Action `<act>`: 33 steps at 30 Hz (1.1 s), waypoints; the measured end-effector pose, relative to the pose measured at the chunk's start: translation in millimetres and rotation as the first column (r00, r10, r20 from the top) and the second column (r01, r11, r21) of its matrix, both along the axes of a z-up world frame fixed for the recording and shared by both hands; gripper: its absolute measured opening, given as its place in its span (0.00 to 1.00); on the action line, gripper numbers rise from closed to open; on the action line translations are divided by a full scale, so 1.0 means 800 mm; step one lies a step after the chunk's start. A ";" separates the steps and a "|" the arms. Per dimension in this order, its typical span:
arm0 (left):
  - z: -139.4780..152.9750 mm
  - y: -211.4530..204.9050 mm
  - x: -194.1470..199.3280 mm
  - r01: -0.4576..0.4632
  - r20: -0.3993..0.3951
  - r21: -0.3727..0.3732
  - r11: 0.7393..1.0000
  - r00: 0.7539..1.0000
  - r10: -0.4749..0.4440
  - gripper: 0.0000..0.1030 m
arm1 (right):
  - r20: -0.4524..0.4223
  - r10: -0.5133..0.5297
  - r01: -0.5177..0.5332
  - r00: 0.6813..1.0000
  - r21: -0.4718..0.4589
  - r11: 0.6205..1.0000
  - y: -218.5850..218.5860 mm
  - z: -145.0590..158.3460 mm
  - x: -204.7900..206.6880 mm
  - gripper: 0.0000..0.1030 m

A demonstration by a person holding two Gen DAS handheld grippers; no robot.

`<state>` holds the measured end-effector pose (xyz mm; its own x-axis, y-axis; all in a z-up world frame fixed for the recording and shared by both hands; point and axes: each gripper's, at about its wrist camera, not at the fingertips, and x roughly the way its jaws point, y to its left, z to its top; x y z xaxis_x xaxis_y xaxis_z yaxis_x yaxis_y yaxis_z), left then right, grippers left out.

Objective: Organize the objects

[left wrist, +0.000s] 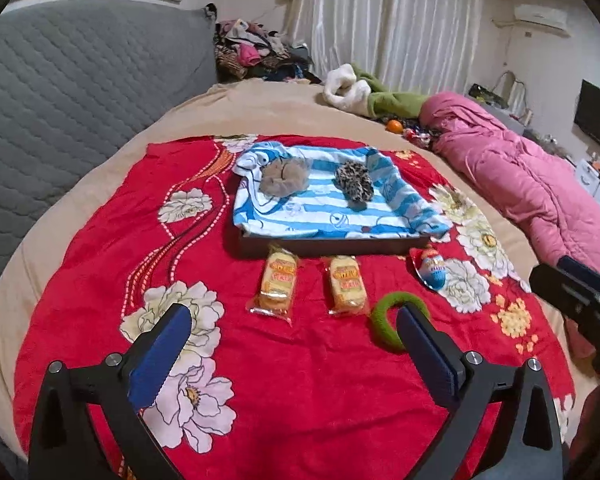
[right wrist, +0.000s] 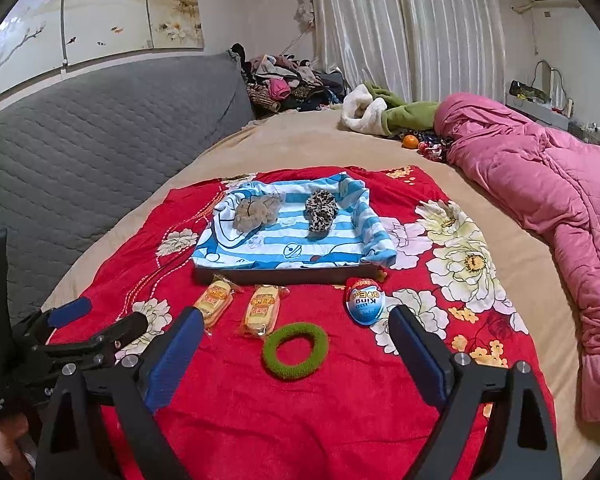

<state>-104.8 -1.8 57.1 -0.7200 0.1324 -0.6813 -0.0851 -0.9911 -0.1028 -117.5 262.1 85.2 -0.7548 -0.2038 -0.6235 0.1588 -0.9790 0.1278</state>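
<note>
A red flowered cloth [right wrist: 300, 400] is spread over the bed, and a dark tray [right wrist: 284, 276] lined with a blue-striped towel [right wrist: 288, 240] is seen in the upper middle of the frame. On the towel a beige scrunchie [right wrist: 256, 210] lies to the left and a leopard scrunchie [right wrist: 320, 210] to the right, apart from each other. Below the tray, two wrapped cakes [right wrist: 260, 310] are laid side by side, a chocolate egg [right wrist: 365, 301] to their right. A green scrunchie [right wrist: 295, 351] rests at centre frame, between the spread fingers of the right gripper [right wrist: 296, 356], untouched. The left gripper [left wrist: 294, 348] is also held wide apart, nothing pinched, the green ring partly hidden behind its right finger.
</note>
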 end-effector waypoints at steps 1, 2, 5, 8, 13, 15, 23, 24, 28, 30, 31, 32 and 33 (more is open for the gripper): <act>-0.001 0.001 0.002 0.008 0.002 0.001 1.000 1.000 -0.008 0.99 | -0.001 0.002 -0.002 1.000 -0.001 1.000 0.000 0.000 0.001 0.91; -0.003 0.002 0.003 0.011 0.006 -0.001 1.000 1.000 -0.011 0.99 | -0.003 -0.001 0.001 1.000 -0.002 1.000 0.000 0.000 0.002 0.91; -0.008 0.003 0.008 0.034 0.014 0.000 0.999 0.999 -0.034 0.99 | -0.007 -0.004 0.004 1.000 -0.004 1.000 0.001 -0.002 0.005 0.91; -0.010 0.007 0.018 0.020 -0.027 -0.064 0.998 0.999 -0.022 0.99 | -0.007 -0.011 0.011 1.000 0.005 1.000 0.001 -0.010 0.010 0.91; -0.017 0.005 0.027 0.000 -0.032 -0.064 0.998 0.999 -0.002 0.99 | 0.009 -0.014 0.014 1.000 0.007 1.000 0.001 -0.027 0.015 0.91; -0.022 0.007 0.031 -0.009 -0.044 -0.078 0.997 0.999 0.006 0.99 | 0.015 -0.021 0.021 1.000 0.004 1.000 0.002 -0.035 0.018 0.91; -0.039 0.011 0.034 -0.016 -0.041 -0.085 0.996 0.999 0.013 0.99 | 0.036 -0.025 0.025 0.999 0.010 1.000 0.003 -0.059 0.023 0.91; -0.041 0.012 0.034 -0.016 -0.039 -0.089 0.996 0.999 0.012 0.99 | 0.038 -0.028 0.027 0.999 0.008 1.000 0.003 -0.061 0.023 0.91; -0.050 0.009 0.031 -0.021 -0.029 -0.072 0.997 0.999 0.019 0.99 | 0.050 -0.032 0.032 0.998 0.000 0.999 0.007 -0.069 0.023 0.91; -0.057 0.007 0.027 -0.035 -0.023 -0.073 0.997 0.999 0.034 0.99 | 0.054 -0.034 0.034 0.998 0.002 0.999 0.007 -0.074 0.022 0.91; -0.059 0.006 0.026 -0.038 -0.021 -0.074 0.997 0.999 0.037 0.99 | 0.057 -0.034 0.034 0.998 0.004 0.999 0.006 -0.076 0.021 0.91; -0.062 0.006 0.024 -0.038 -0.015 -0.073 0.997 0.999 0.037 0.99 | 0.060 -0.036 0.036 0.998 0.005 0.999 0.005 -0.079 0.021 0.91; -0.065 0.005 0.022 -0.040 -0.011 -0.073 0.996 0.999 0.040 0.99 | 0.062 -0.036 0.036 0.997 0.007 0.999 0.005 -0.082 0.020 0.91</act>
<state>-87.3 2.5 5.0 -0.7302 0.0531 -0.6811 -0.0457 -0.9985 -0.0289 -101.6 266.2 19.8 -0.7212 -0.1729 -0.6707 0.1151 -0.9848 0.1302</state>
